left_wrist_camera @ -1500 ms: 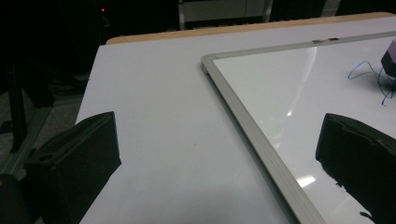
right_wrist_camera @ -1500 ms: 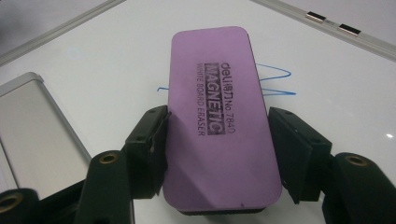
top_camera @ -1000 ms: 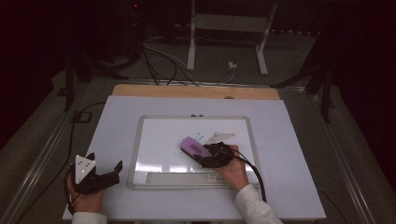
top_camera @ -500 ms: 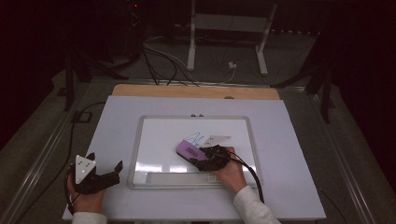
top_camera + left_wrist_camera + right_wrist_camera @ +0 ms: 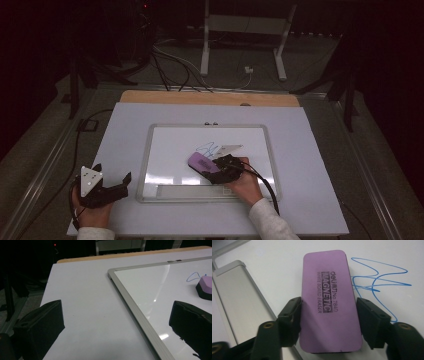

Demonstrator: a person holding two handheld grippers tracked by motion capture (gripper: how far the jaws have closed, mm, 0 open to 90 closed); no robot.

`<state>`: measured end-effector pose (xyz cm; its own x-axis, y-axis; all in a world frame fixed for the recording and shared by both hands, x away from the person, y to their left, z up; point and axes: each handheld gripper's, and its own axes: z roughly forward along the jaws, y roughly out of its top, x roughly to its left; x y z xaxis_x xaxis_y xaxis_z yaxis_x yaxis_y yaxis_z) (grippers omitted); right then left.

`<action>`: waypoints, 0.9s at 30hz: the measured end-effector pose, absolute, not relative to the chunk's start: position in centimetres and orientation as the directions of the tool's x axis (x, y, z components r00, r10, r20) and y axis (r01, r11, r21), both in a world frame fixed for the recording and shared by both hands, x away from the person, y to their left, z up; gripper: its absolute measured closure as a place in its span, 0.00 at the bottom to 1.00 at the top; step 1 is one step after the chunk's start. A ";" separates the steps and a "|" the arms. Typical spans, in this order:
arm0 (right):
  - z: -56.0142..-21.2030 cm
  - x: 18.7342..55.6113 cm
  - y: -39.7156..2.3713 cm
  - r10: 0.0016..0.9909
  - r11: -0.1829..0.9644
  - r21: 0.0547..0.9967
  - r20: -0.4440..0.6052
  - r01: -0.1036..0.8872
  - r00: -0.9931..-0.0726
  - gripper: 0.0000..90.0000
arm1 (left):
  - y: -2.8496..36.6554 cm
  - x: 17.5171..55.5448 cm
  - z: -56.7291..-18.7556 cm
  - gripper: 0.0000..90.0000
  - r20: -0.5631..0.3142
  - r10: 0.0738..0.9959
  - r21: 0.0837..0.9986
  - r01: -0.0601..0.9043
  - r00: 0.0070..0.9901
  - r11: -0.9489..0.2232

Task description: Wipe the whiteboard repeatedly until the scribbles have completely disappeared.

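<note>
- white table (image 5: 310, 150): near edge cut off at the bottom of the high view; wooden strip (image 5: 210, 97) along its far edge.
- whiteboard (image 5: 170, 150): flat mid-table; right part out of frame in the left gripper view; tray (image 5: 190, 191) on its near edge, partly behind the right hand.
- right gripper (image 5: 220, 170): hand flat on the board, wrist low, sleeve cut off at the bottom. Jaws have just been opening; the right pad (image 5: 372, 320) stands a little off the eraser, the left pad (image 5: 290, 315) sits at its edge, contact hard to tell.
- left gripper (image 5: 112, 187): on the table left of the board, jaws wide, nothing between; forearm cut off.
- purple eraser (image 5: 329, 300): flat on the board between the right jaws, just beside the scribble; near end under the gripper in the high view.
- blue scribble (image 5: 377, 280): one side hidden behind the eraser.
</note>
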<state>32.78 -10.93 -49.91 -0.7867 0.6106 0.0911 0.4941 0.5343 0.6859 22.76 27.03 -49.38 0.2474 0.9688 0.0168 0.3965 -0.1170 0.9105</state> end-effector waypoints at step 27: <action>-49.5 33.7 -8.6 0.643 0.575 0.646 0.023 0.502 -0.766 0.46 | 27.0 22.7 -49.4 0.01 0.017 0.969 0.911 0.395 0.248 -0.117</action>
